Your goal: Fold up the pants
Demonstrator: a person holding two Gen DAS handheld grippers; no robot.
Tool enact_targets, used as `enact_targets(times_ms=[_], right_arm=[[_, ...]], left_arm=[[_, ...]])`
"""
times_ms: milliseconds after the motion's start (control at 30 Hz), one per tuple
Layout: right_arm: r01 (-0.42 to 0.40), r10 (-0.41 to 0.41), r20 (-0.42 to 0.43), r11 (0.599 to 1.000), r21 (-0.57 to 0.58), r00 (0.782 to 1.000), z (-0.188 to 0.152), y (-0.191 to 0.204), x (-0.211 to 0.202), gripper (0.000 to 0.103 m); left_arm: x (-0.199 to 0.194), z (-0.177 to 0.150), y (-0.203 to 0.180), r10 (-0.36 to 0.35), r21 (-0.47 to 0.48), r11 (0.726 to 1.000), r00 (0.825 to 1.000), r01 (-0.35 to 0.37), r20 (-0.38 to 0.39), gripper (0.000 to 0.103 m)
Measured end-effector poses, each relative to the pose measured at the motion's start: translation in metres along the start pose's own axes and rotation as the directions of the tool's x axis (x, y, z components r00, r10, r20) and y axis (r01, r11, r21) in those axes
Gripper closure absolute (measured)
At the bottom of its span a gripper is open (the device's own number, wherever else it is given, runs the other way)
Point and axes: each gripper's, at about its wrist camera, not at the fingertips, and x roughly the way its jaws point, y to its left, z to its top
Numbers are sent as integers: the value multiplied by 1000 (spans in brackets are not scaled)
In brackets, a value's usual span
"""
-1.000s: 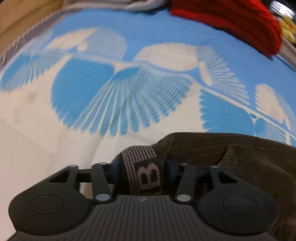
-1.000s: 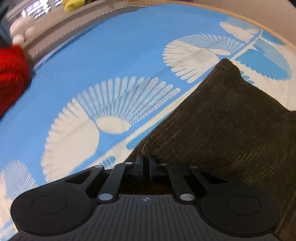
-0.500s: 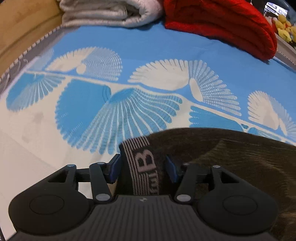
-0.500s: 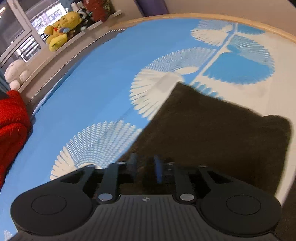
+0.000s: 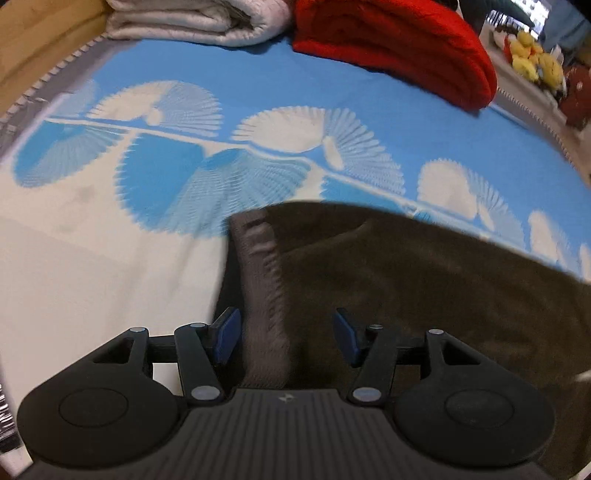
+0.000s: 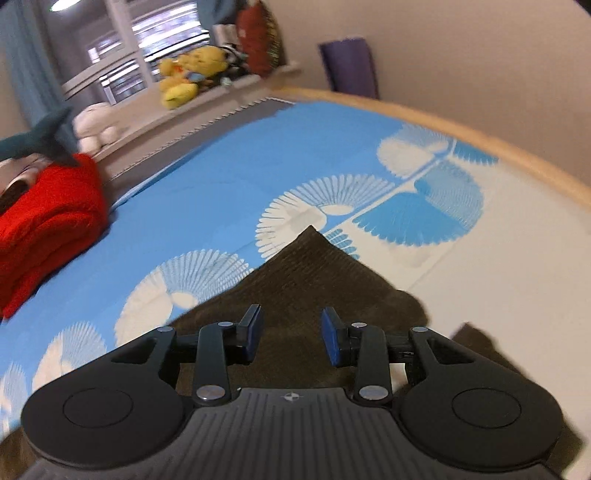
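Note:
The dark brown pants [image 5: 424,291] lie flat on a blue and white patterned bedspread [image 5: 229,85]. Their grey striped waistband [image 5: 262,295] runs between the jaws of my left gripper [image 5: 286,338], which is open just above it. In the right wrist view the pants [image 6: 310,280] end in a pointed corner ahead. My right gripper [image 6: 291,341] is open above the fabric and holds nothing.
A folded white blanket [image 5: 195,18] and a red knitted blanket [image 5: 399,44] lie at the far edge of the bed. The red blanket also shows at the left in the right wrist view [image 6: 48,221]. Plush toys [image 6: 184,77] sit on a window ledge. A wooden bed edge [image 6: 480,144] curves at right.
Both grippers have opened and let go of the pants. The left one released the waistband and drew back. The right one lifted, and the pants now lie flat.

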Motion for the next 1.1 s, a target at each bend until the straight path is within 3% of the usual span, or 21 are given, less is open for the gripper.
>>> enact_targets(times_ms=[133,267,300,367,467,567,667,767,867,1100], right_arm=[[-50,51,14,997,-51,999,-20,-22,-60,66],[-35,37,12,988,-152,999,-46,-41,-90,66],[-19,22,13,984,-176,1000,-53,-45,-94,66],[8,-10,-10,973,-229,1000,-64,-52,-96,66],[20,-20,1,962,-274,1000,-69,-56,-101,66],[55,-57,3,943,-328,998,-75,-57,-100,66],[71,-80,-13,939,-337,997,-79,-62,-97,66],[74,-86,-22,944,-322,996,-80,-68,-96,66],[84,-97,-23,943,-321,995,-80,-69,-95,66],[102,-119,-25,927,-360,993,-85,-57,-93,66]], left_arm=[[-40,-37,25,-47,-67,997,999,47,2,42],[-37,-72,27,-34,-44,998,999,35,13,42],[-25,-84,27,-21,-24,999,1000,21,1,42],[1,-98,24,57,49,997,991,-51,-125,43],[10,-104,27,59,90,995,992,-49,-108,40],[16,-108,38,33,35,999,991,-29,-126,30],[25,-109,43,40,27,999,987,-36,-153,29],[37,-115,39,52,88,995,979,-35,-198,29],[42,-120,33,90,174,983,976,-55,-197,28],[48,-123,35,89,186,981,977,-53,-193,27]])
